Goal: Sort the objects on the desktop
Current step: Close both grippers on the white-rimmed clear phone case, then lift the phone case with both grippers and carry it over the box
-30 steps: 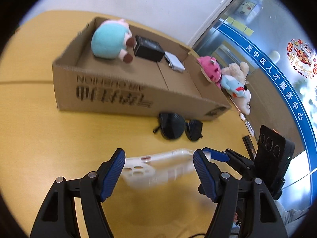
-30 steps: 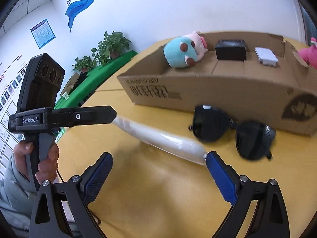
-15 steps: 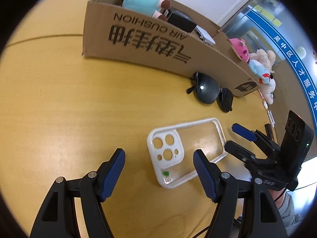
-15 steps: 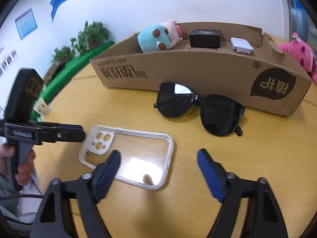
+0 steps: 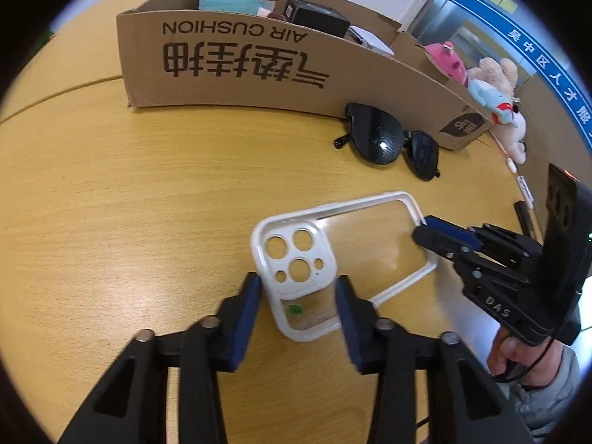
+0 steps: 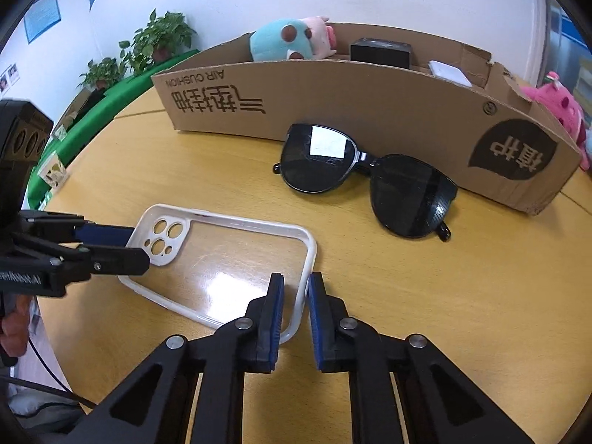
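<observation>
Left wrist view: the left gripper (image 5: 298, 288) straddles the camera-hole end of the phone case (image 5: 344, 255), its fingers on either side with small gaps, not clamped. At the case's far end the right gripper (image 6: 295, 292) has its fingers nearly together, one on each side of the white rim (whether they pinch it I cannot tell). Beyond both lie the sunglasses (image 6: 366, 181), just before the box (image 6: 333, 96). All rest on the table (image 5: 111, 185).
</observation>
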`<control>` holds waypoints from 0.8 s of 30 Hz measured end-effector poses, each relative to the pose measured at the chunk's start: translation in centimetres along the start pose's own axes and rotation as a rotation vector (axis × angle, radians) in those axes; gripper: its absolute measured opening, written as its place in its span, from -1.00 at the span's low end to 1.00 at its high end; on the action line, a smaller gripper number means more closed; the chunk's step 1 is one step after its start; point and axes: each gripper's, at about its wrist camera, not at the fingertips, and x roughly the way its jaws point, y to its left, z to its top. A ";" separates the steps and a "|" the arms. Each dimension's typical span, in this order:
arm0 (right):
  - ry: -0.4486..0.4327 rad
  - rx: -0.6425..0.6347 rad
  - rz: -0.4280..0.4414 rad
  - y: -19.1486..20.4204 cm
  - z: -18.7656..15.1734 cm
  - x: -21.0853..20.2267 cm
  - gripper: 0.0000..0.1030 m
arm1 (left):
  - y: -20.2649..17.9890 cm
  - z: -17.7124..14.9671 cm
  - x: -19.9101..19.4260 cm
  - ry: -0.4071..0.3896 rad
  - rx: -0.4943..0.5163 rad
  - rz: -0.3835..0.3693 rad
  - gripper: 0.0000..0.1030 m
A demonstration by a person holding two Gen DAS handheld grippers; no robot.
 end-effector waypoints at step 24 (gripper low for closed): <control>-0.299 0.080 -0.118 -3.6 6.7 -10.2 -0.80 | -5.7 10.5 -8.2 -0.321 0.155 -0.092 -0.78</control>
